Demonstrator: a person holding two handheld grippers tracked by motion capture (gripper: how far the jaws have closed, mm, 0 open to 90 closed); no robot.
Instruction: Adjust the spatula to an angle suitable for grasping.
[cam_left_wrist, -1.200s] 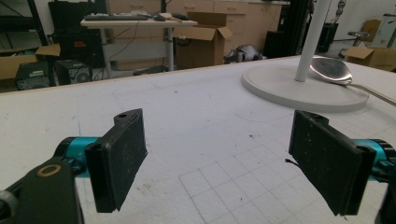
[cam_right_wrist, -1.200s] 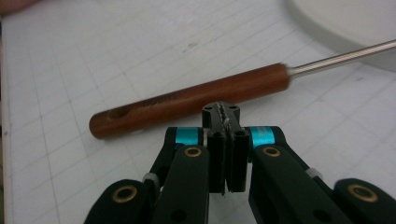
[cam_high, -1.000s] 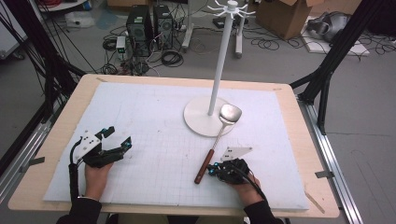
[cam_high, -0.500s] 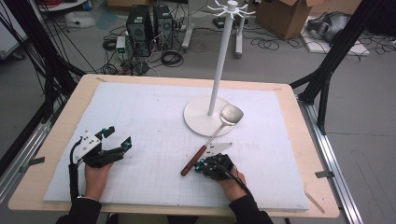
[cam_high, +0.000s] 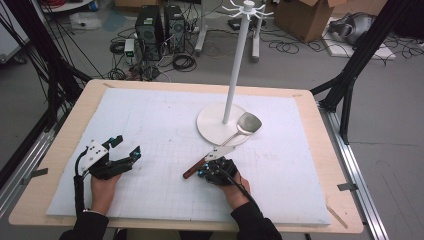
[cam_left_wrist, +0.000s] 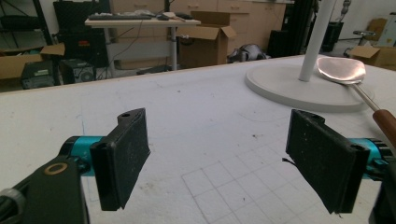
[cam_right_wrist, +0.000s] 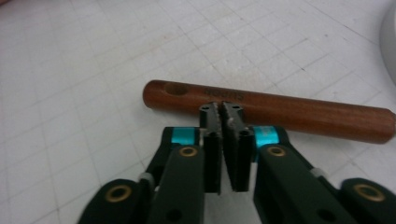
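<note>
Right hand-held gripper (cam_right_wrist: 220, 109) is sitting low on the worktop (cam_high: 60, 165), jaws pressed together with nothing between them, tips just at the near side of the spatula's wooden handle (cam_right_wrist: 266, 112). Whether the tips are touching the wood cannot be told. Closed tips look suited to nudging or lining up the handle rather than grasping it (a judgement only).

The spatula (cam_high: 227, 142) is lying diagonally near the middle of the worktop, its handle end near and to the left, its metal blade (cam_high: 248, 123) resting far and right on the round base (cam_high: 210, 125) of the white hook stand (cam_high: 235, 75). Propped so, the shaft is slanting off the white mat (cam_high: 165, 125), leaving room under it for a jaw.

Left hand-held gripper (cam_left_wrist: 219, 154) is waiting at the near left, jaws spread wide and empty, well apart from the spatula, pointing toward the stand.
</note>
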